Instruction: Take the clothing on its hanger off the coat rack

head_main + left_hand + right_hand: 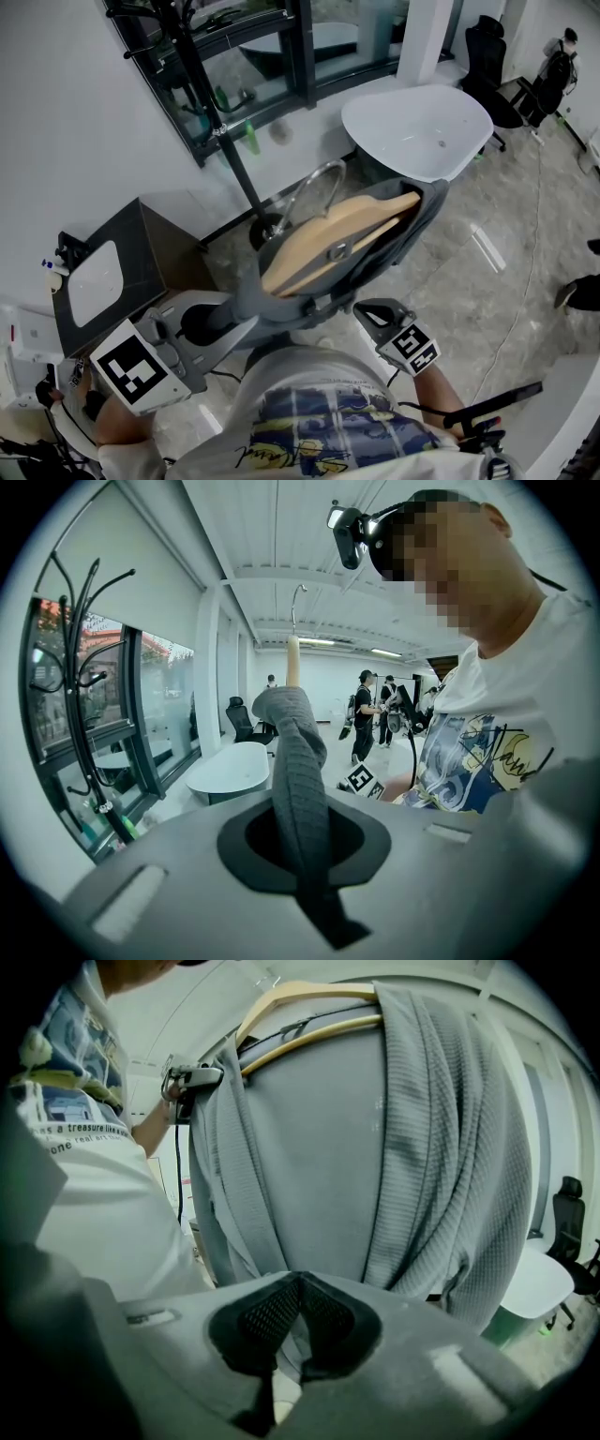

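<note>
A wooden hanger [337, 239] carrying grey clothing [417, 225] is held in the air in front of the person, away from the black coat rack [202, 80]. My left gripper [239, 314] is shut on a bunched strip of the clothing [295, 761], which runs up to the hanger's end [292, 663] and metal hook [298, 592]. My right gripper [366, 311] sits just under the garment. In its own view its pads [272, 1312] meet at the tips, with grey fabric [422, 1147] pinched between them. The hanger [309, 993] shows above.
The coat rack [80, 696] stands by the window at the left. A white oval table [417, 131] lies beyond the hanger, and a dark cabinet [150, 244] sits at the left. An office chair [487, 56] and several people [366, 714] are further back.
</note>
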A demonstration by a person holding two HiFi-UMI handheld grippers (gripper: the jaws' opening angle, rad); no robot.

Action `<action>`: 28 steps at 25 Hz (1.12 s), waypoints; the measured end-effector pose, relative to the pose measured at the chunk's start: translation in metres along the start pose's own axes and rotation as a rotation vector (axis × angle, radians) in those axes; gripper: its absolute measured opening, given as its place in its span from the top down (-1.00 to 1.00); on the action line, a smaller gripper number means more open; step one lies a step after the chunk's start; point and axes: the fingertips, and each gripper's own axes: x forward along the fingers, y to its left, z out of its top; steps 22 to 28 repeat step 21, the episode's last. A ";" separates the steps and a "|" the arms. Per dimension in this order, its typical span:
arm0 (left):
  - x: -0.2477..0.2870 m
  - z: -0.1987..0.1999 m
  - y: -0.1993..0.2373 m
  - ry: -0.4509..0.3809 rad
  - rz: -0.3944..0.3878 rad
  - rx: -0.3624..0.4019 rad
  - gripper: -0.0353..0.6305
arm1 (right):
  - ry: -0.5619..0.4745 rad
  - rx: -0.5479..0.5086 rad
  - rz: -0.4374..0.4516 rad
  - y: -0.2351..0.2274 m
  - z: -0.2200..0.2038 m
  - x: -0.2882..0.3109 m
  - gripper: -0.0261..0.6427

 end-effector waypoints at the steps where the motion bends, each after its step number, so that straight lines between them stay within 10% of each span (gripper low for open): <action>1: 0.000 0.000 -0.001 -0.001 -0.002 0.000 0.87 | 0.000 -0.002 0.001 0.001 -0.001 0.000 0.92; 28: 0.003 0.002 -0.005 -0.001 -0.036 -0.010 0.87 | 0.011 -0.009 -0.001 0.002 0.001 0.002 0.92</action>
